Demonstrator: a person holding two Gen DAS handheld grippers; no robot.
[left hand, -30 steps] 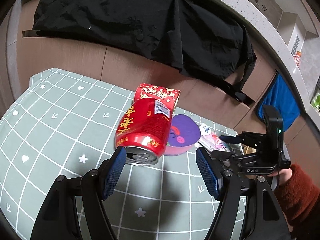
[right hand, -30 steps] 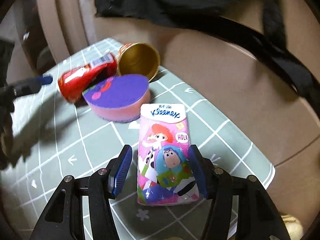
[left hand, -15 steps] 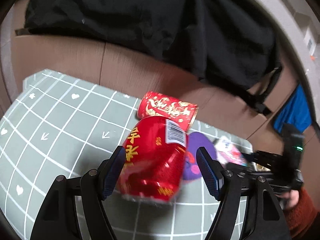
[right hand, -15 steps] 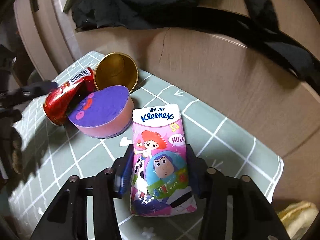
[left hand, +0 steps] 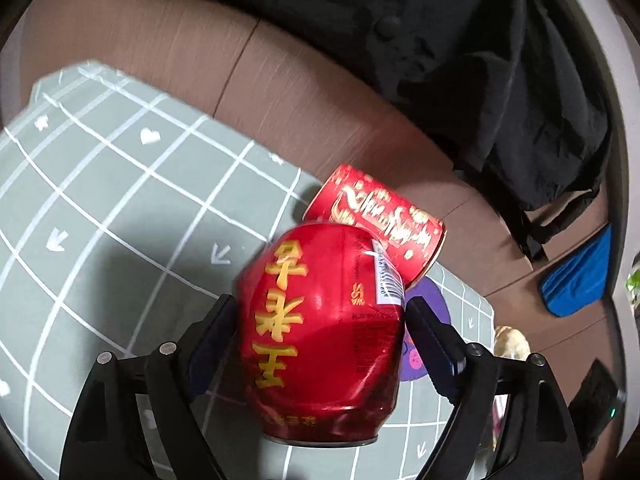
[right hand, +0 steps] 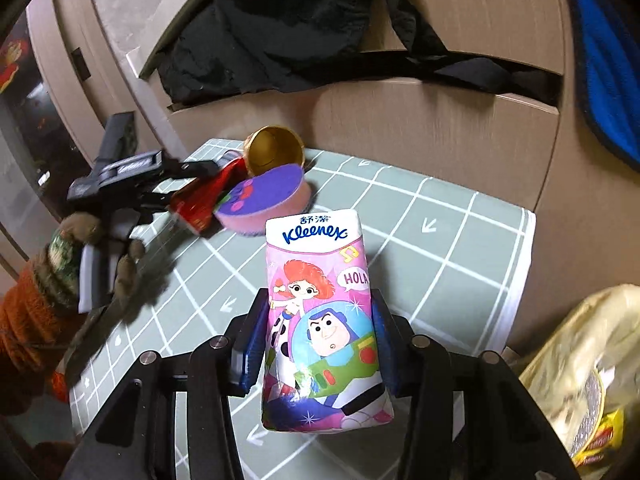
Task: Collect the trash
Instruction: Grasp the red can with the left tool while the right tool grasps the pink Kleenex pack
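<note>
Left gripper (left hand: 320, 340): closed on the dented red can (left hand: 324, 332), blue pads pressed to its two sides
Right gripper (right hand: 318, 350): clamped on the Kleenex tissue pack (right hand: 320, 320), a pad on each long edge
Red can: held at its middle, seemingly just clear of the green grid mat (left hand: 120, 200); long axis runs along the fingers, one rimmed end toward the wrist camera, the other pointing away toward the red paper cup (left hand: 380, 220)
Tissue pack: long axis also along the fingers, Kleenex end pointing away, printed face up; its near end seems raised off the mat, though contact is hard to judge
Around them: the cup lies on its side just behind the can, gold inside facing the right wrist view; a purple-topped pink sponge (right hand: 268, 196) sits beside it
Bag: a pale yellow trash bag (right hand: 580, 360), already holding wrappers, sits off the mat's right edge
Step in hand: both pieces gripped, probably at lift-off
Next move: likely carry each to the bag, the pack being nearer, and release over its mouth; cup and sponge are not yet collected
Risk: the dented can may slip between the pads
</note>
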